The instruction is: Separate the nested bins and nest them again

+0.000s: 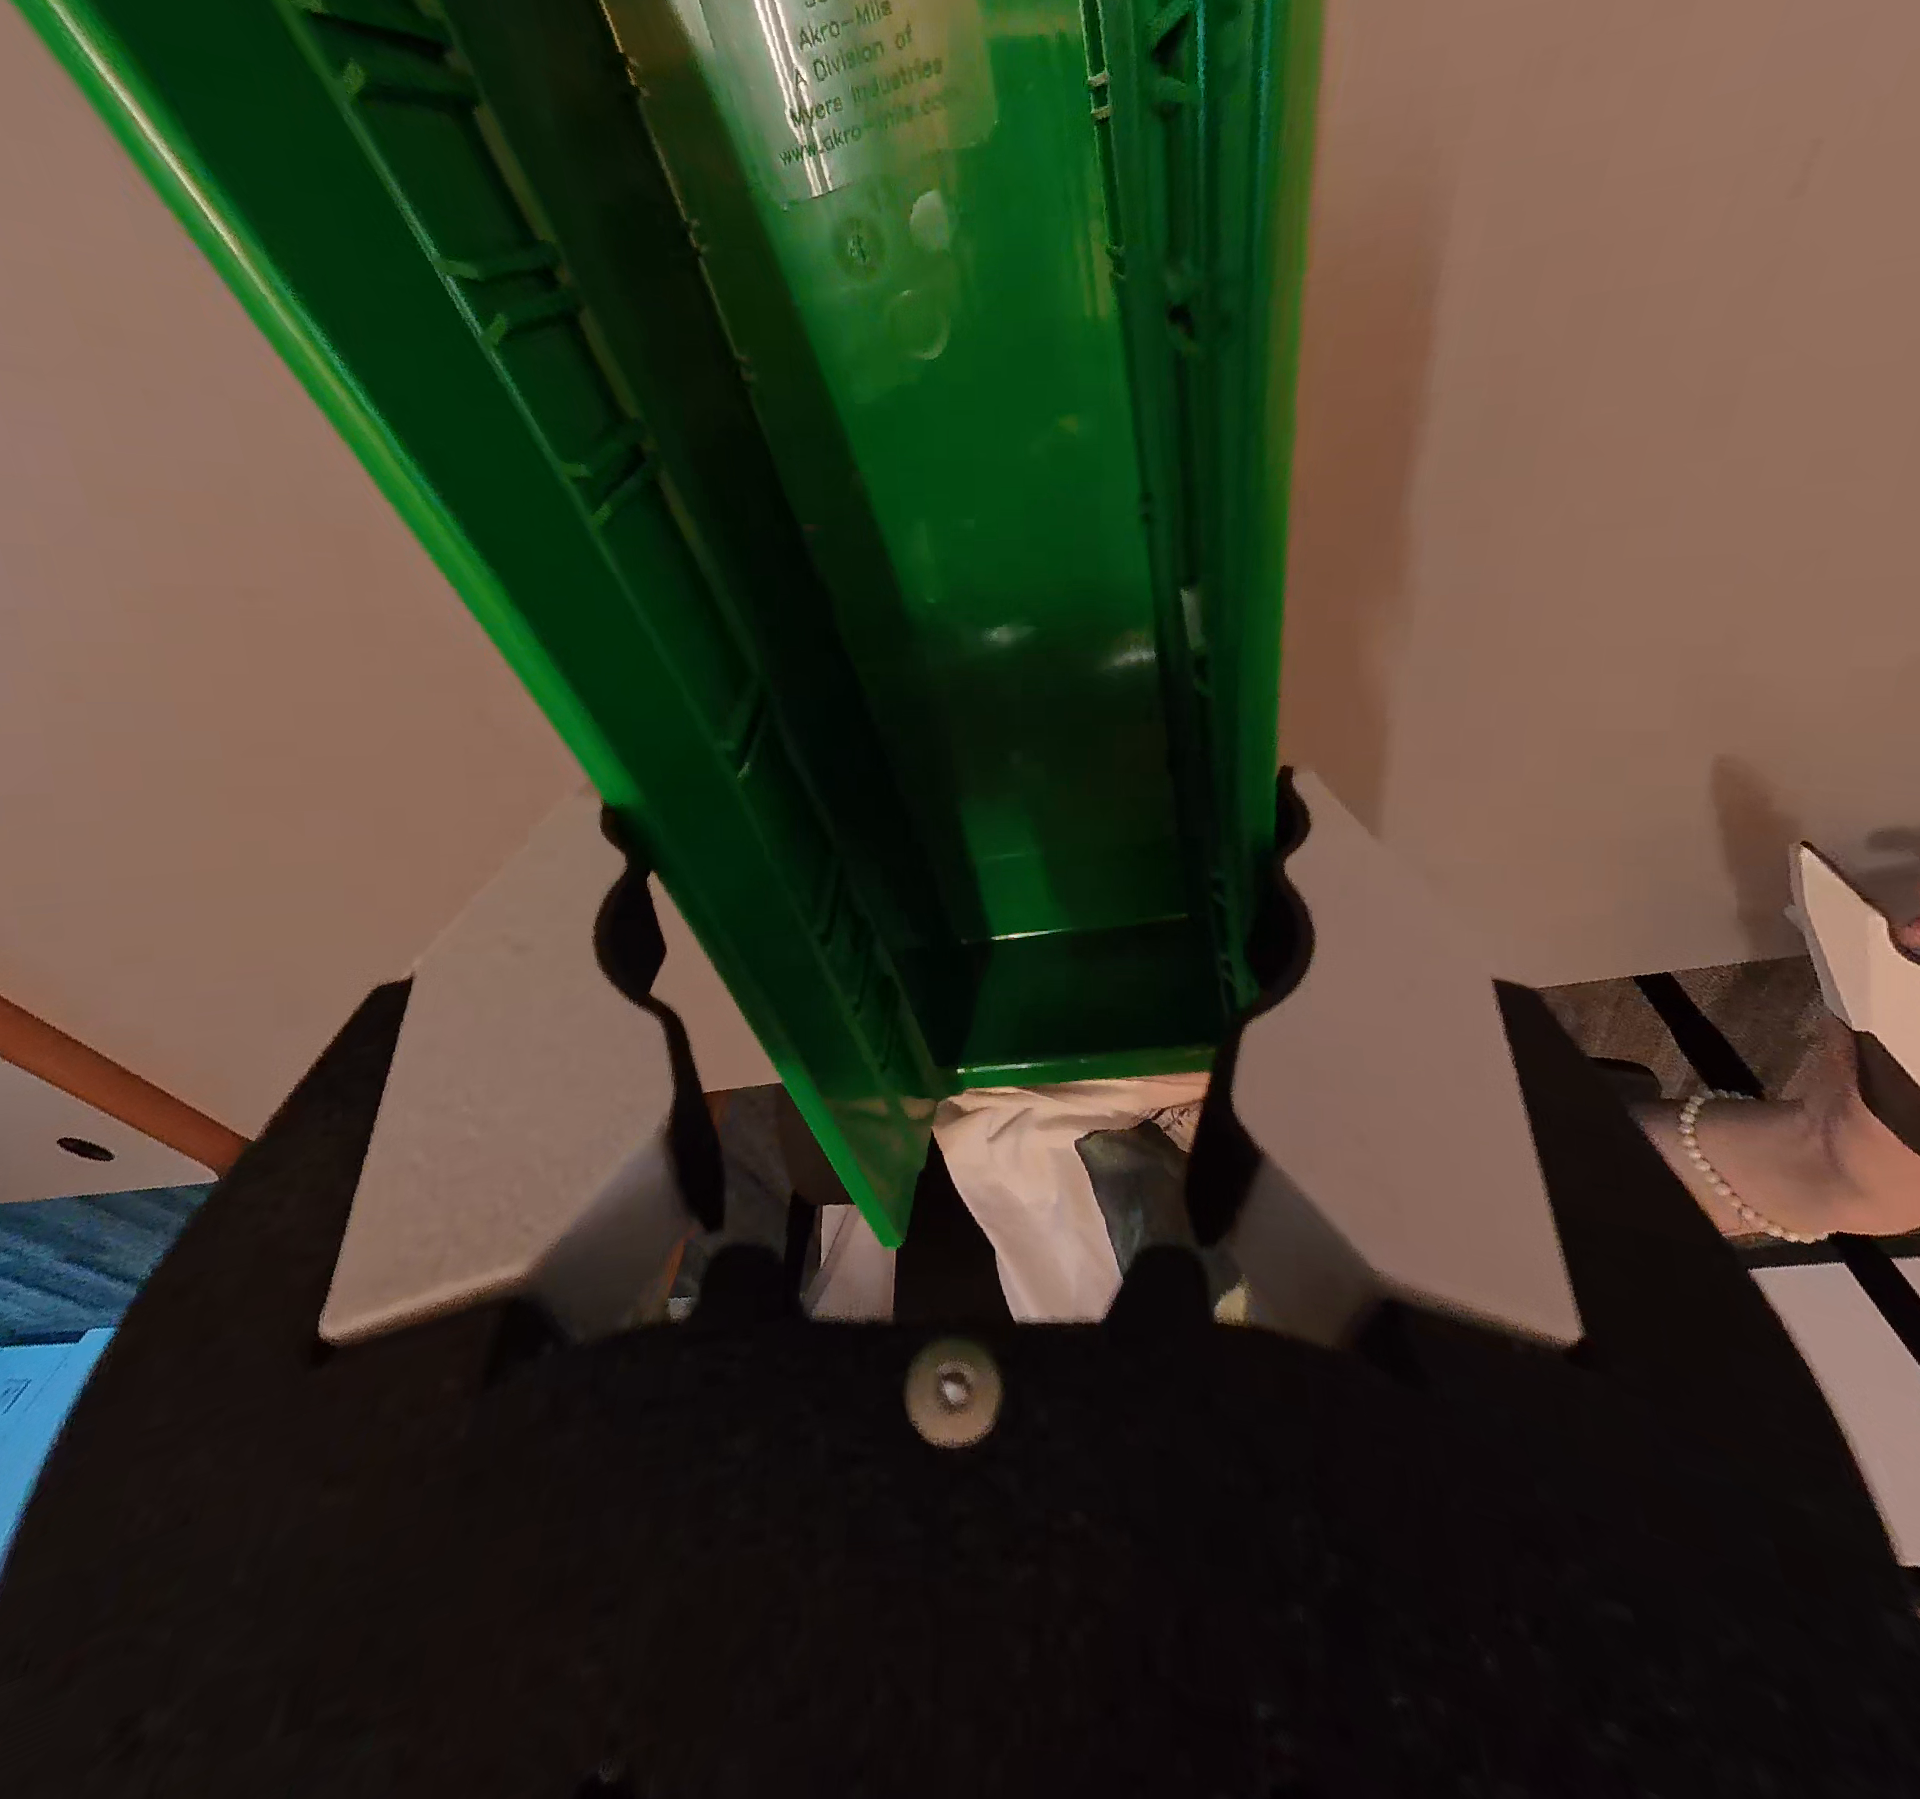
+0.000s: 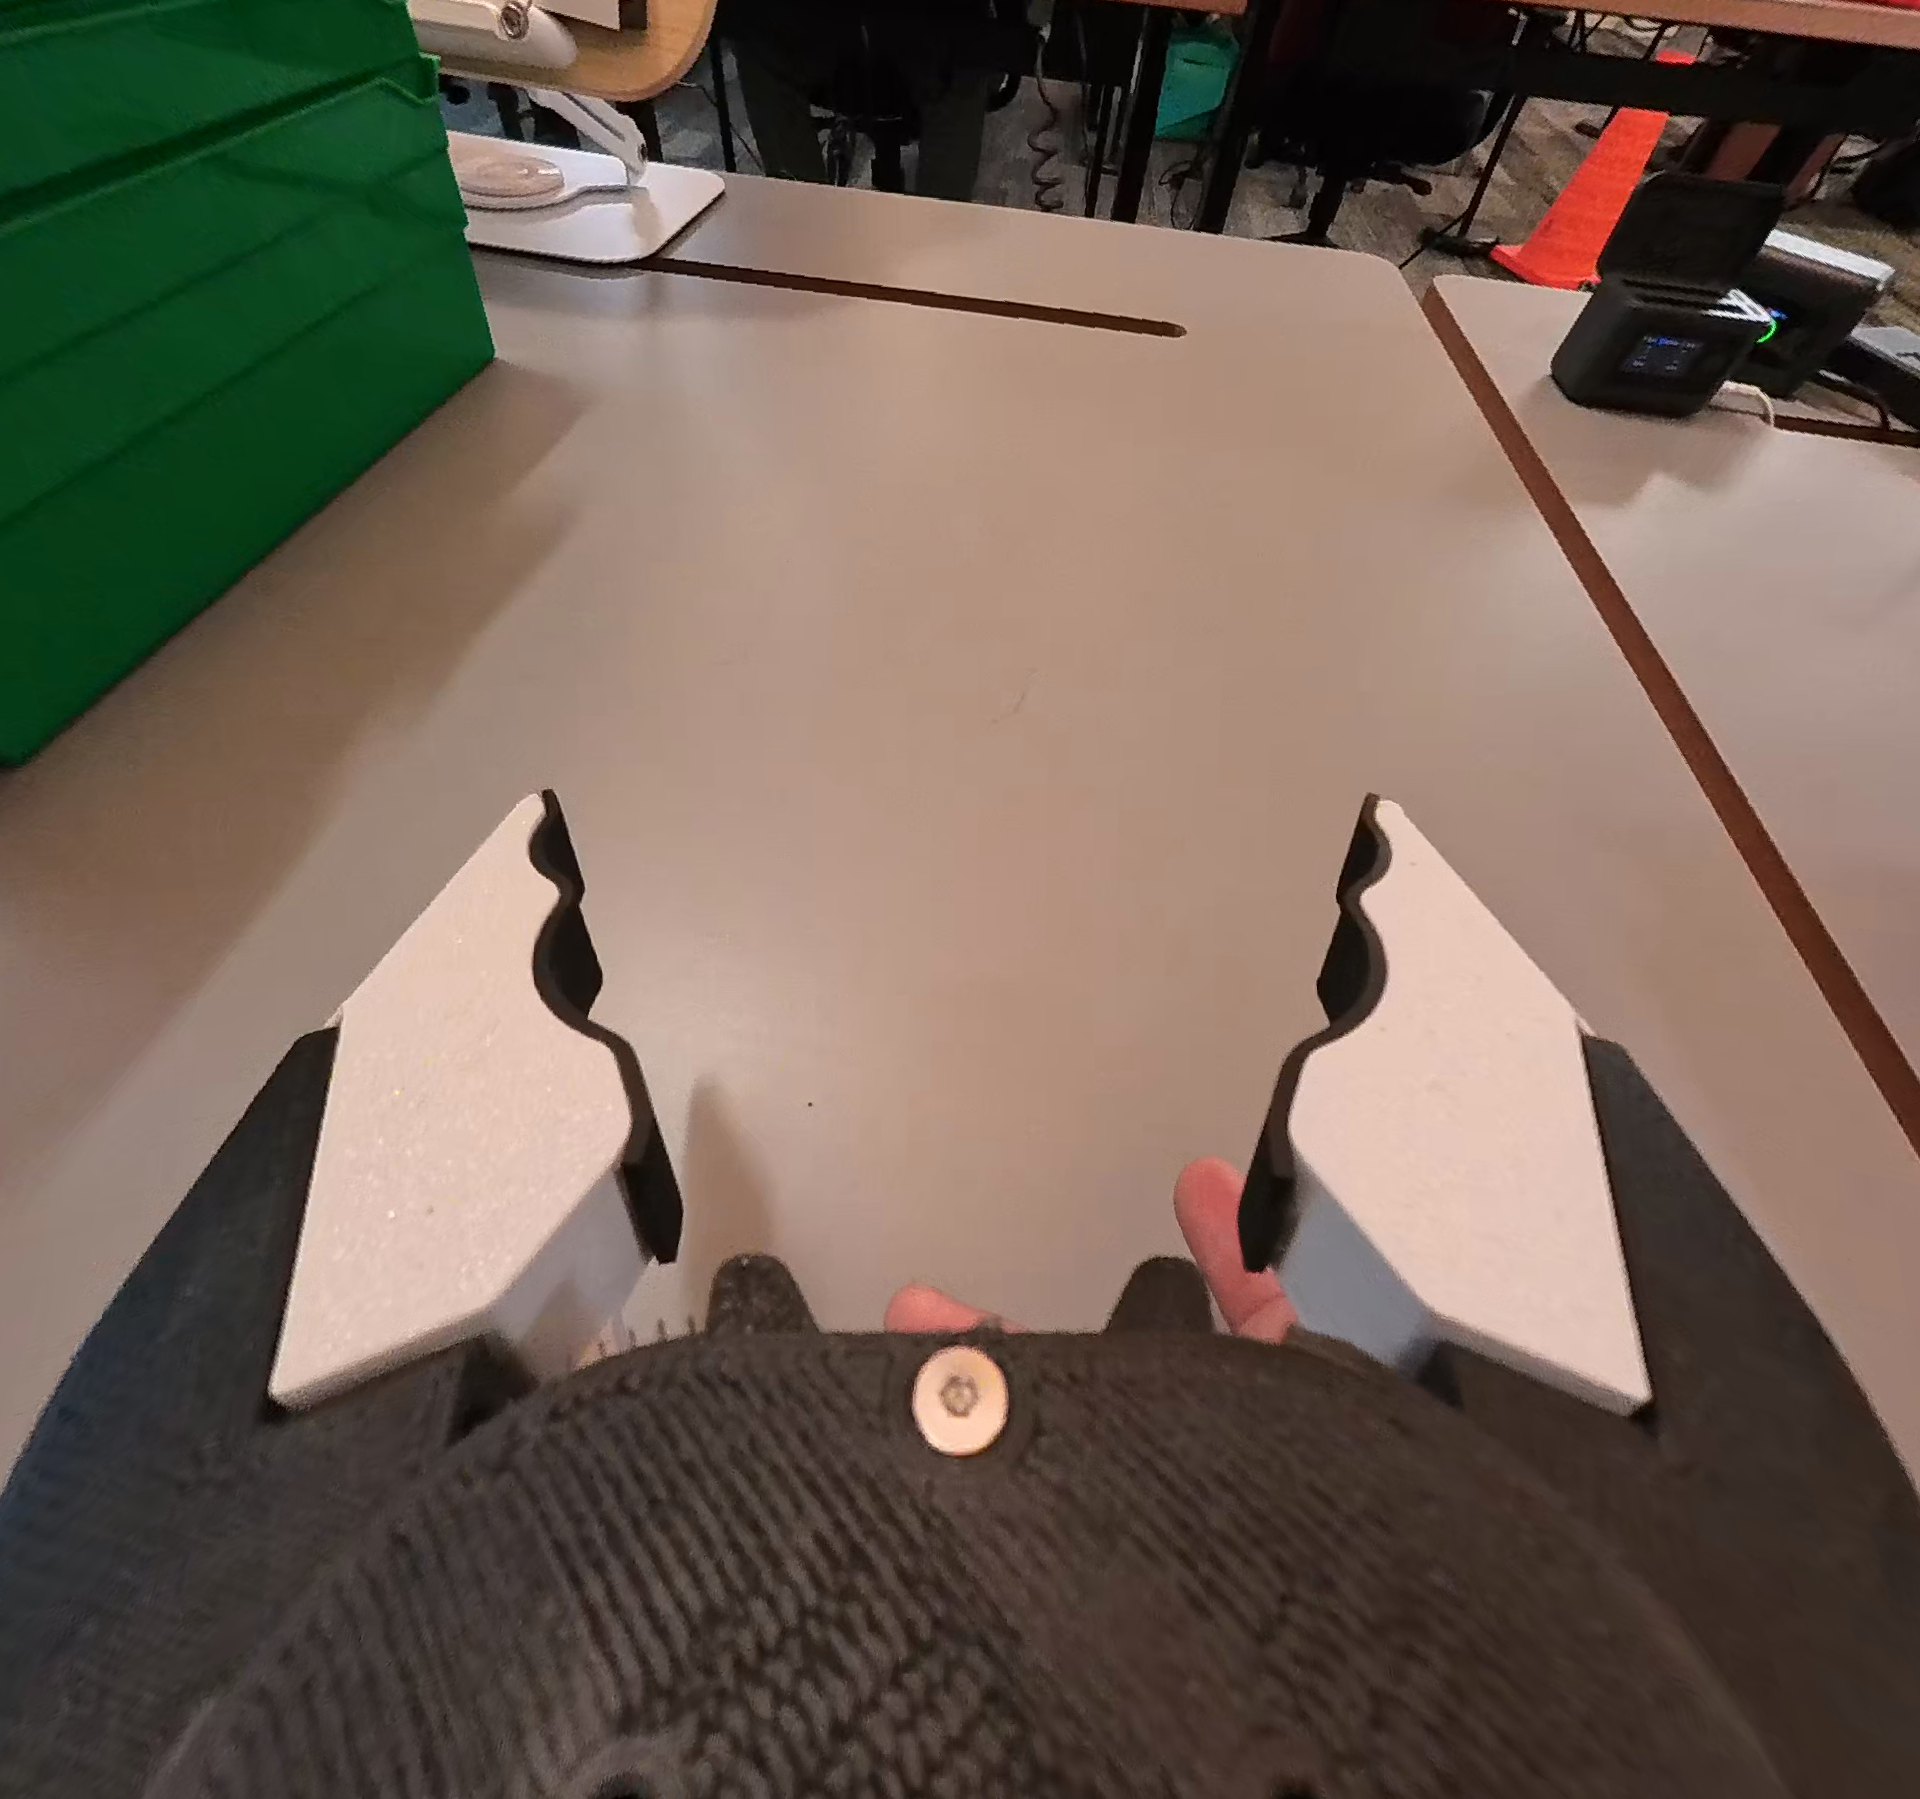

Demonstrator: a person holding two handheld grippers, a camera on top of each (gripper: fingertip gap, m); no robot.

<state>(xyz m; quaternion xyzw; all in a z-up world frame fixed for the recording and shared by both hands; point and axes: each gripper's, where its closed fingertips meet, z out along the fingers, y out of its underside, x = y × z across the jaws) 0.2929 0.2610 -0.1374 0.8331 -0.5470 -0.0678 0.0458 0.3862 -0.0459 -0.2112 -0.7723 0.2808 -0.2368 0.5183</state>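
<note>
Hovering over the grey table (image 2: 935, 554), right gripper (image 2: 956, 918) gapes; left gripper (image 1: 945, 918) clamps a green bin (image 1: 935, 502).

The green bin (image 1: 935, 502) filling the upper centre of the left wrist view is glossy, slightly translucent plastic with moulded ribs. The left gripper (image 1: 951, 902) has matt white fingers (image 1: 499, 1074) with black rubbery wavy pads, on a grainy black printed body with a metal screw (image 1: 953, 1392). In the right wrist view, the stacked green bins (image 2: 208, 295) at upper left look smooth and satiny. The table (image 2: 935, 554) is a matt, smooth grey laminate with a dark edge.
</note>
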